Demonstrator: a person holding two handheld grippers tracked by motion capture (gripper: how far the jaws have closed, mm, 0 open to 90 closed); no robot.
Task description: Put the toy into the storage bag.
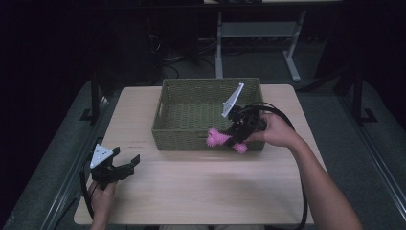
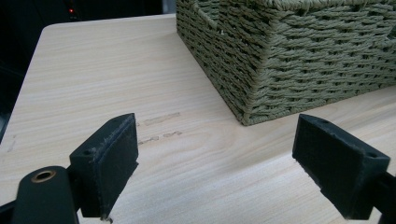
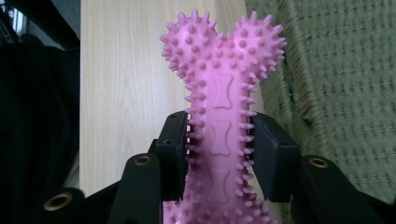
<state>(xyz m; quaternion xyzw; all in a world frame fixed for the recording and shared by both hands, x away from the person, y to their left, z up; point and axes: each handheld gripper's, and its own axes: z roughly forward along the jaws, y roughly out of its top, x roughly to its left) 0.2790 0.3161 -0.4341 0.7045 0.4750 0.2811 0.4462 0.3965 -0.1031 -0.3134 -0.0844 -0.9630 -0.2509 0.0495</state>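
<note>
Two grippers, one toy, one basket, one table.

Right gripper (image 1: 238,135): held in the person's right hand (image 1: 276,130) at the front right corner of the basket. Jaws clamped on the shaft of a pink spiky bone-shaped toy (image 3: 219,126), one pad against each side. In the right gripper view the toy's knobbed end rises above the jaws, with bare table to its left and woven basket wall to its right. In the high view the toy (image 1: 221,139) lies across the basket's front rim, one end over the inside, the other outside near the front wall.

Left gripper (image 1: 125,164): held in the left hand (image 1: 101,199) near the front left corner of the table, well apart from the basket. Jaws wide apart, nothing between them; its own view shows bare wood between the pads and the basket's near corner ahead.

Basket (image 1: 178,134): green, woven, rectangular, standing on the far half of the table.

Table (image 1: 201,191): light wood, a few faint marks (image 2: 161,119) on its surface near the left gripper.
</note>
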